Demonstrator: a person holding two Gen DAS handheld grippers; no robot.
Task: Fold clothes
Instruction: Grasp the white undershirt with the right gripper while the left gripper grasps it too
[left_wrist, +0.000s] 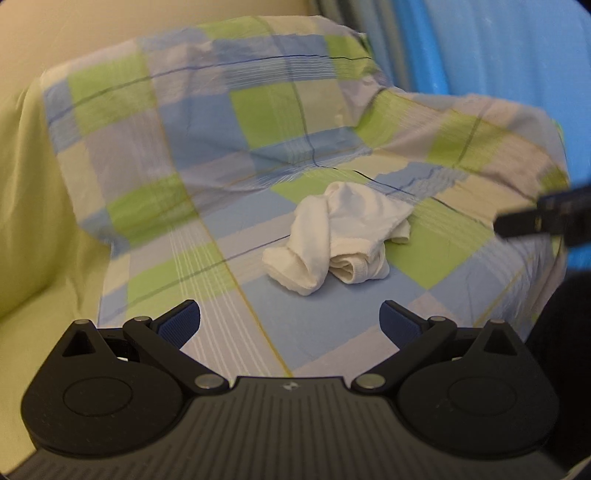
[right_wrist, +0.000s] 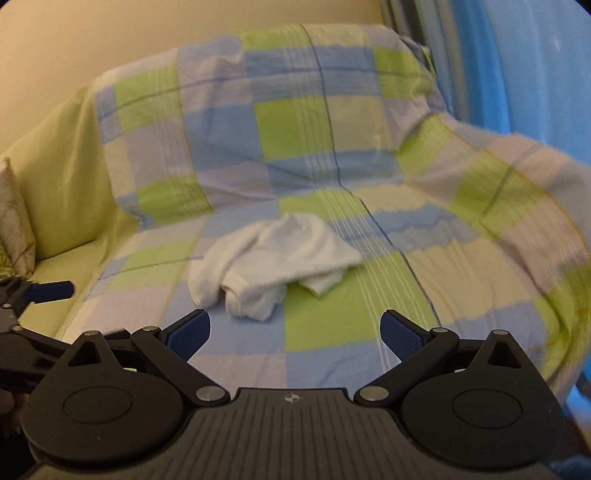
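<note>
1. White garment (left_wrist: 338, 238), crumpled in a loose heap (one rolled end toward the near side), lying mid-seat on the checked sheet (left_wrist: 221, 122).
2. Left gripper (left_wrist: 290, 319): spread wide, grasping nothing, hovering near the heap's near edge, apart from it.
3. Right gripper (right_wrist: 295, 330): likewise released and empty, just near of the garment, slightly to its right.
4. Blue curtain (right_wrist: 535, 66) far right.

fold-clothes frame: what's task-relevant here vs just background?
Job:
- crumpled white cloth garment on the seat
- left gripper, open, empty
- right gripper, open, empty

Background:
- blue-green checked sheet covering the sofa
- plain green cushion
- blue curtain
</note>
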